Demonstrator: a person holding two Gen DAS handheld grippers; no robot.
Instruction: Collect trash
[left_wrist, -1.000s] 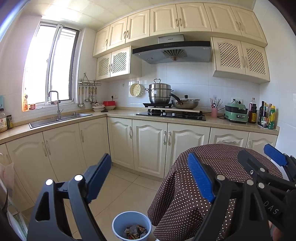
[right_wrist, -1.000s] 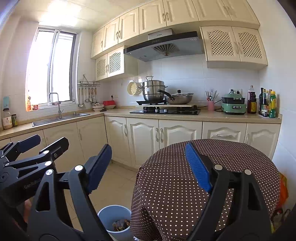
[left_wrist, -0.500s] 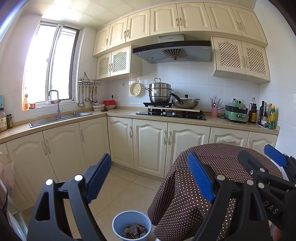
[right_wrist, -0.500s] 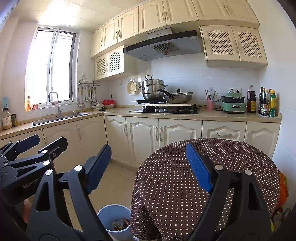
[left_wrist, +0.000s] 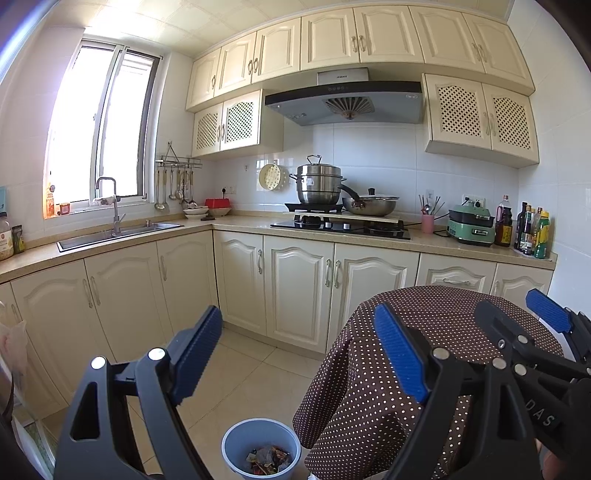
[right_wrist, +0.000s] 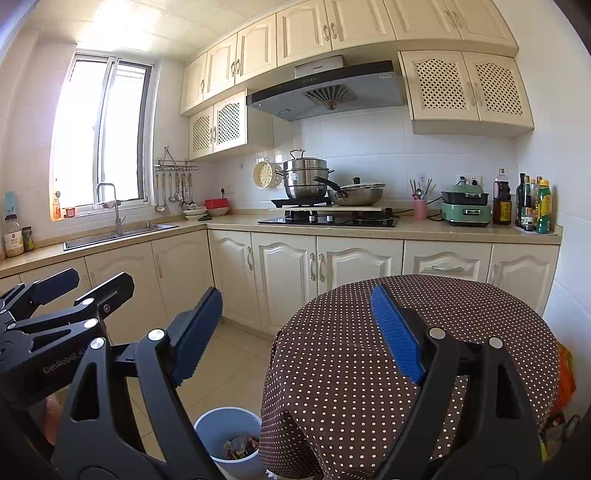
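A pale blue waste bin (left_wrist: 260, 448) stands on the tiled floor beside the round table, with crumpled wrappers (left_wrist: 266, 459) in its bottom. In the right wrist view the bin (right_wrist: 226, 435) sits low, partly behind the tablecloth. My left gripper (left_wrist: 297, 350) is held up in the air, open, with nothing between its blue pads. My right gripper (right_wrist: 295, 325) is also open and holds nothing. Each gripper shows at the edge of the other's view: the right gripper (left_wrist: 517, 317) and the left gripper (right_wrist: 92, 280). The round table (right_wrist: 406, 332) wears a brown polka-dot cloth with nothing lying on it.
Cream cabinets and a counter (left_wrist: 236, 223) run along the left and back walls, with a sink (left_wrist: 118, 232), a hob with pots (left_wrist: 341, 221), a green cooker (left_wrist: 471, 227) and bottles (left_wrist: 532, 232). Tiled floor (left_wrist: 236, 369) lies between the cabinets and the table. A bag (right_wrist: 561, 398) hangs at the table's right.
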